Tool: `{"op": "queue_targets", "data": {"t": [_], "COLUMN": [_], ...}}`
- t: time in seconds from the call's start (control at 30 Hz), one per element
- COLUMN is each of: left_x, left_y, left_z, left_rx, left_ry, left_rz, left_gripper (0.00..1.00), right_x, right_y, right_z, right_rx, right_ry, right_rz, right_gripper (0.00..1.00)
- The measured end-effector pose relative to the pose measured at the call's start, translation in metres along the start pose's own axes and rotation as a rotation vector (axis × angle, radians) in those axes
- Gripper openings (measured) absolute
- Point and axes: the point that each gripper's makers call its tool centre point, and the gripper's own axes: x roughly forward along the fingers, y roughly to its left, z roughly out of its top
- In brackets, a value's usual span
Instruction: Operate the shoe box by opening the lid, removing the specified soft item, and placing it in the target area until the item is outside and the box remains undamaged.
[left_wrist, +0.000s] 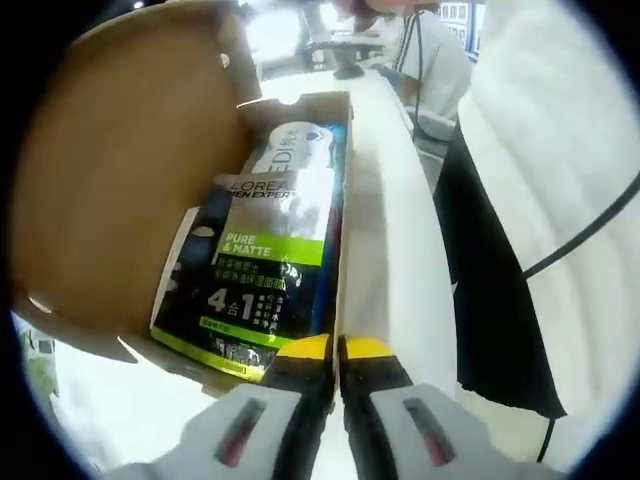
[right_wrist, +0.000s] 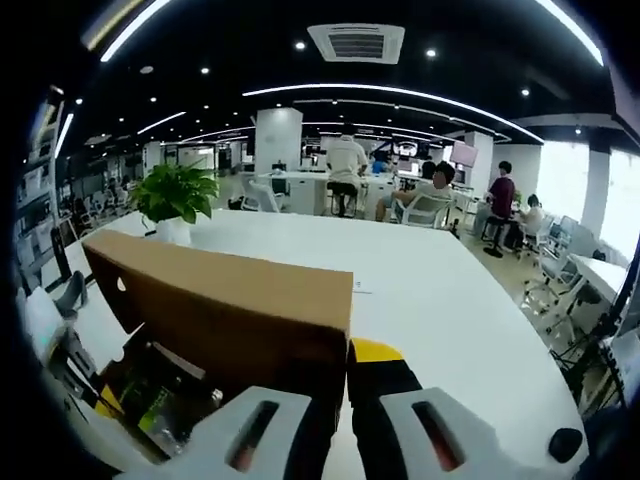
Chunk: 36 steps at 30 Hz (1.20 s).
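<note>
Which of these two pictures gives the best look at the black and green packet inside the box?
The left gripper view: the black and green packet lies face up in the open shoe box, label readable. The right gripper view catches just a corner of it behind the raised cardboard.

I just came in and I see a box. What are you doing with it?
A person is working on a cardboard shoe box with two handheld grippers. The lid is already up, and the right gripper seems to be pinching its edge. The left gripper, jaws nearly together, sits at the box rim. A soft black-and-green packet is inside.
</note>
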Motion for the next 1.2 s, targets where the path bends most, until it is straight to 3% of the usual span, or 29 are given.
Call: {"op": "queue_targets", "data": {"t": [0.3,1.03,1.2], "left_x": [0.000,0.000,0.001], "left_y": [0.000,0.001,0.001], "left_z": [0.000,0.000,0.000], "left_rx": [0.006,0.015,0.025], "left_ry": [-0.007,-0.013,-0.001], "left_rz": [-0.001,0.014,-0.024], "left_gripper": [0.02,0.02,0.00], "right_x": [0.005,0.022,0.026], "right_y": [-0.002,-0.004,-0.004], "right_z": [0.002,0.008,0.009], "right_rx": [0.086,0.040,0.024], "right_ry": [-0.015,-0.062,-0.039], "right_rz": [0.025,0.011,0.032], "right_gripper": [0.00,0.00,0.00]}}
